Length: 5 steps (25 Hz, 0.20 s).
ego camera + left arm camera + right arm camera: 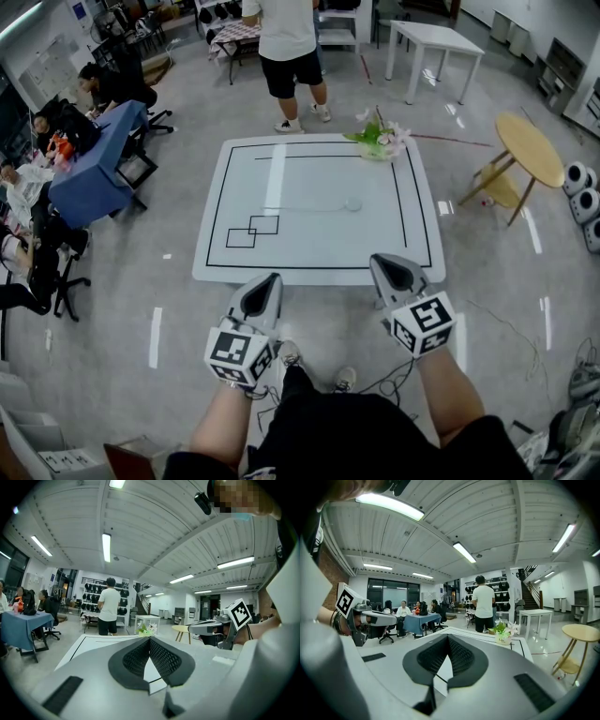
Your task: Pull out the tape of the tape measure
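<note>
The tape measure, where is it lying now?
In the head view the tape measure lies on the white table, right of centre, on the near side of the flower pot.

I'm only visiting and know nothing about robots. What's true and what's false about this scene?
1. The left gripper and right gripper are both shut and empty. True.
2. The tape measure lies on the white table. True.
3. The right gripper touches the tape measure. False: both grippers are held at the table's near edge, apart from it.
4. The flowers stand at the table's near left corner. False: they are at its far right corner.
5. A person in a white shirt stands beyond the table's far side. True.
6. The round table is left of the white table. False: it is on the right.
</note>
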Motion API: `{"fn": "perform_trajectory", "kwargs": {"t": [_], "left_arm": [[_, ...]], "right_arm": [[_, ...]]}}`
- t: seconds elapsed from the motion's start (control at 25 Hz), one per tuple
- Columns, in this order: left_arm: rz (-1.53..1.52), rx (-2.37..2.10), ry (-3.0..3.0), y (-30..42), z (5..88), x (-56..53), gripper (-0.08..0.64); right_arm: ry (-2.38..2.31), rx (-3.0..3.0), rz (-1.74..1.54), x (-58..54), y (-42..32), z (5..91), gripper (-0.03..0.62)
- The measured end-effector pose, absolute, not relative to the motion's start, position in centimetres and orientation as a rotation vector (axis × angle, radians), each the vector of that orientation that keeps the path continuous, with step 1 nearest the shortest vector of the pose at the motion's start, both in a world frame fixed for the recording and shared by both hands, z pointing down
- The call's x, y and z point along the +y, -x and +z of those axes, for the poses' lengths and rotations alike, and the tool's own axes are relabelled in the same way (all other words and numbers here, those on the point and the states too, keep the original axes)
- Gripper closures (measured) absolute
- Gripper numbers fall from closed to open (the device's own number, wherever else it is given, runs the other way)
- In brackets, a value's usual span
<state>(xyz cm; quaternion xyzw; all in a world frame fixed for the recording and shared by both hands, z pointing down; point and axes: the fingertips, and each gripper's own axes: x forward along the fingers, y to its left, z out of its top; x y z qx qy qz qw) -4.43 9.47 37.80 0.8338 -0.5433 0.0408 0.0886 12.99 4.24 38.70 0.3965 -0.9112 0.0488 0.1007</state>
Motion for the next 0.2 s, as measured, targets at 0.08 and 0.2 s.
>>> {"fn": "perform_trajectory", "kwargs": {"t": [0.08,0.2], "left_arm": [[0.121,-1.618,-2.484,4.44,37.69,9.53,0.555],[0.122,-1.619,-2.491,4.41,37.57,9.55,0.555]], "right_arm": [[-1.172,-2.692,0.143,4.28,-13.0,38.66,0.597],[-1.172,-2.691,0.142,4.24,-13.06,38.72,0.597]]}}
